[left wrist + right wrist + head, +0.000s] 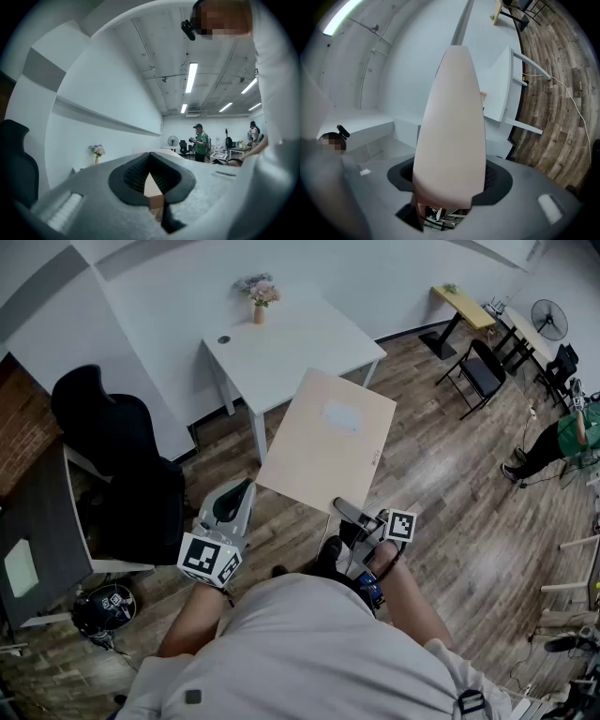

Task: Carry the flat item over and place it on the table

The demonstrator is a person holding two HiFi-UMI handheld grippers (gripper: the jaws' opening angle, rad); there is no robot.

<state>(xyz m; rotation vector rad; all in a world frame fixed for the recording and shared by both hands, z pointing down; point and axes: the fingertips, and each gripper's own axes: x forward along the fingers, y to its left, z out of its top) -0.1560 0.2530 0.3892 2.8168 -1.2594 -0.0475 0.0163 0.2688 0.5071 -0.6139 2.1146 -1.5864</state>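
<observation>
The flat item is a pale beige board [328,442], held level above the wooden floor in front of the white table [281,338]. My left gripper [248,488] is shut on the board's near left corner. In the left gripper view only a thin sliver of the board [151,183] shows between the closed pads of that gripper [153,199]. My right gripper [349,514] clamps the near edge further right. In the right gripper view the board [452,126] rises broad and tall out of that gripper [450,190], hiding much of the room.
A vase of flowers [260,301] stands at the table's far edge. A black office chair [122,456] and a dark desk [37,531] are to the left. A black folding chair [480,371], a fan [548,320] and a person in green [567,437] are to the right.
</observation>
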